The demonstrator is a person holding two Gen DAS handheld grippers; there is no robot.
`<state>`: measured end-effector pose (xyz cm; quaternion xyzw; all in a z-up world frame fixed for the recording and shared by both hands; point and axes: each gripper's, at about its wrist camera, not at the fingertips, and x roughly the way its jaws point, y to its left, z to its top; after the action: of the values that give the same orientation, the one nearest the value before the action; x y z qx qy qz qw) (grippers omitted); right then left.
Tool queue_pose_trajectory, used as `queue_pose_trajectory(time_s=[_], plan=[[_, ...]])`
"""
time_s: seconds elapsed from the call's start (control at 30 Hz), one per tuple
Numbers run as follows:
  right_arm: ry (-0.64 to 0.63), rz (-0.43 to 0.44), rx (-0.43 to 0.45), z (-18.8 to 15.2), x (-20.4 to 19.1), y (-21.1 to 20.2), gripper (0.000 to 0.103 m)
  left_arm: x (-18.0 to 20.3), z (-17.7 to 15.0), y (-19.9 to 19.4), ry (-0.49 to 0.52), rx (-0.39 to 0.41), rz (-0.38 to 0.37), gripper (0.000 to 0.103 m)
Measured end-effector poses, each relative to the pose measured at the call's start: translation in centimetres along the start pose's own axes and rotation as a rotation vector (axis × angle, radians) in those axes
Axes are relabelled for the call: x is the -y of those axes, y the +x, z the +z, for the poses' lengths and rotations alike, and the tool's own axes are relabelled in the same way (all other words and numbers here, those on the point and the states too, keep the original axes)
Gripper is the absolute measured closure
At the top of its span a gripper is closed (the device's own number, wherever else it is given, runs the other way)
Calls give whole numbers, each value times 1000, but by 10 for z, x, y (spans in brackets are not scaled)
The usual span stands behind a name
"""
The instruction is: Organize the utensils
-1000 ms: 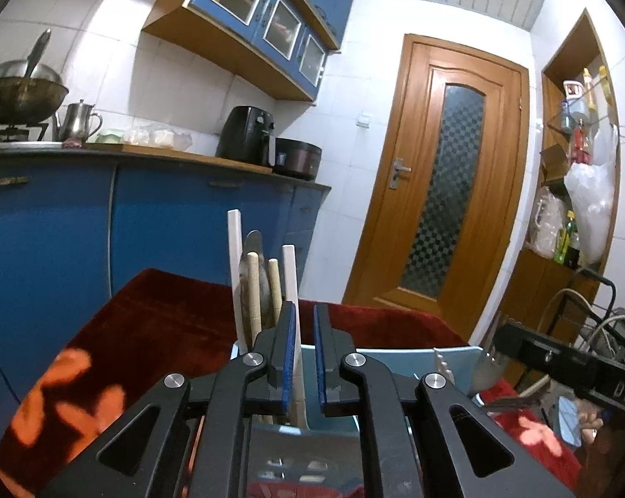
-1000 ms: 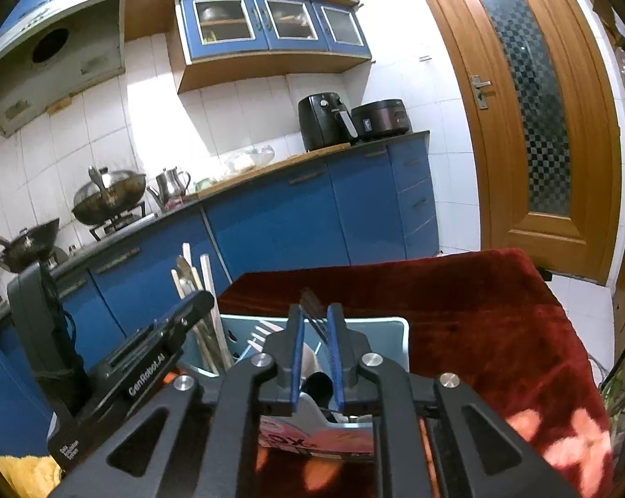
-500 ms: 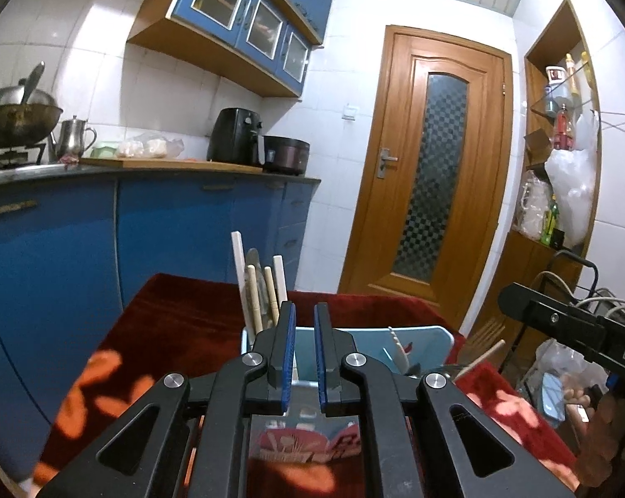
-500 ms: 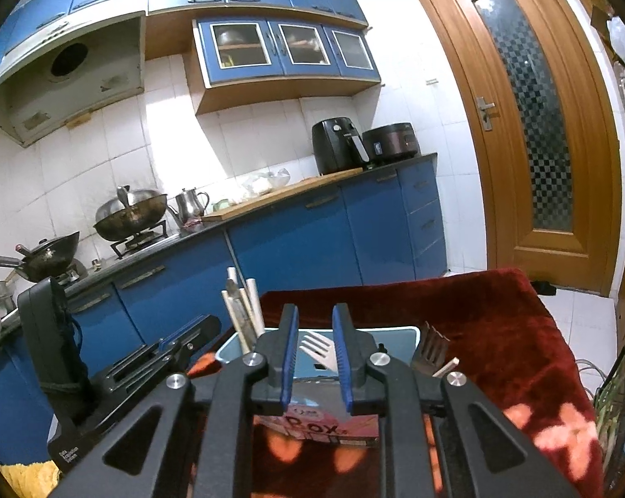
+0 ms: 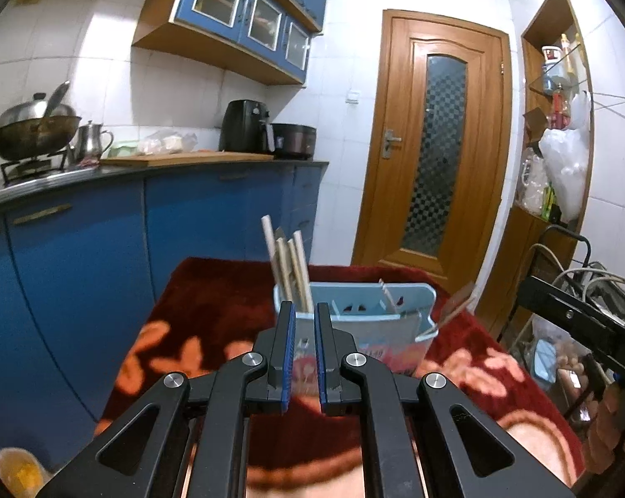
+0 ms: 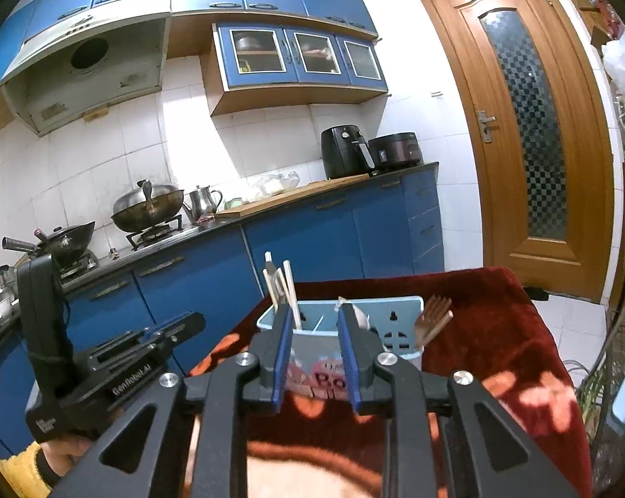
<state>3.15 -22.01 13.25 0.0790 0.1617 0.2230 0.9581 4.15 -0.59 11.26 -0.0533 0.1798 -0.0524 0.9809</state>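
On the red flowered cloth over the worktop (image 6: 499, 332) sits the light-blue utensil caddy (image 6: 395, 311), w/ chopsticks (image 6: 287, 290) upright in its left compartment, a fork (image 6: 433, 319) leaning at the right end. Left gripper (image 5: 303, 348) nearly clenched, nothing betw. its pads. Right gripper (image 6: 314, 357) has just been opening, empty too, jaws standing apart. Both hang short of the caddy, not touching. Caddy prob. light, thin plastic, stiff but easy to tip; take by the rim/wall. Utensils slim, hard, likely slippery – pinch mid-handle, lift straight.
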Motion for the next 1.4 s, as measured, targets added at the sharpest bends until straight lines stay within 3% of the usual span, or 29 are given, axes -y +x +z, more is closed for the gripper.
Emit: queue_pose_trajectory(time_s=[0.13, 0.23, 0.33, 0.43, 0.57, 0.8, 0.97, 1.07, 1.4], plan=[[10, -24, -11, -15, -2, -13, 70, -7, -14, -15, -5, -29, 14, 75], [27, -37, -31, -28, 0, -18, 67, -7, -22, -23, 24, -37, 31, 69], [39, -52, -50, -41, 1, -22, 66, -8, -33, -31, 47, -49, 39, 54], [38, -76, -68, -56, 3, -25, 64, -9, -44, -33, 68, -71, 53, 51], [24, -102, -73, -70, 5, -27, 56, -6, -56, -29, 88, -83, 76, 37], [6, -103, -79, -94, 12, -24, 23, -5, -77, -19, 92, -92, 67, 33], [-16, -138, -105, -108, 16, -16, 15, -14, -89, -9, 33, -88, 71, 33], [-49, -188, -102, -117, 16, -13, 4, -17, -94, -5, 24, -78, 97, 33], [-104, -248, -75, -126, 15, -11, 3, -20, -102, -3, 5, -65, 142, 33]])
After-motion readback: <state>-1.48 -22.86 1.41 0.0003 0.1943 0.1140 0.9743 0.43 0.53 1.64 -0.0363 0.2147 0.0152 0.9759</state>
